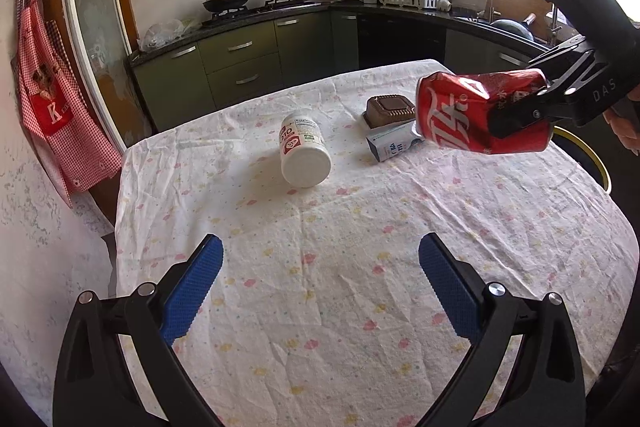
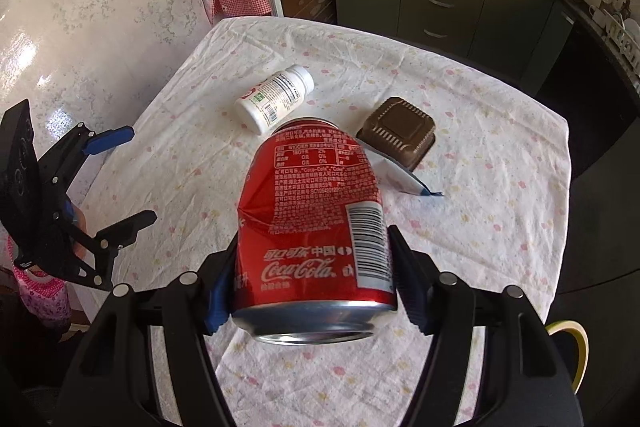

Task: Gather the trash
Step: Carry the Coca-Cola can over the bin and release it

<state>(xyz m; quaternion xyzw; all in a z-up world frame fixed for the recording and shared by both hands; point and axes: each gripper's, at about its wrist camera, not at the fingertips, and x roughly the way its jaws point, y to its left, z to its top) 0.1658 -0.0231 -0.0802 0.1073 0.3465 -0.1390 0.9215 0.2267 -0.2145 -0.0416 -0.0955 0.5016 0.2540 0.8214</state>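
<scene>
the right gripper point(image 2: 312, 279) is clamped on a dented red can point(image 2: 316, 227), its two pads pressing the can's sides near the base, so the can's bottom rim faces the wrist camera and its top points away, out past the fingertips. the can is off the table point(image 2: 500, 195), carried in the air above the flowered cloth. seen from the left wrist, the can point(image 1: 476, 111) hangs ahead and to the right of the left gripper, tilted, with the right gripper point(image 1: 532, 107) gripping it from the right side.

the left gripper point(image 1: 320, 283) is spread wide with nothing between its blue pads point(image 1: 192, 291); only bare cloth lies under it. in the right wrist view it point(image 2: 128, 179) sits off to the left of the can, near the table's edge, with its jaws apart.

beyond the can's far end, a white bottle point(image 2: 276, 99) lies on its side on the cloth, a little to the left. to the right of the can's top sits a brown tray point(image 2: 396, 131), upside down, and just beside it a white carton point(image 2: 404, 179) lies flat, partly hidden behind the can. from the left gripper, the bottle point(image 1: 304, 151) lies straight ahead, and the tray point(image 1: 390, 111) and carton point(image 1: 394, 143) lie further right, touching each other, just under the carried can.

a yellow rim point(image 2: 572, 347) shows past the table edge at the right gripper's lower right.
</scene>
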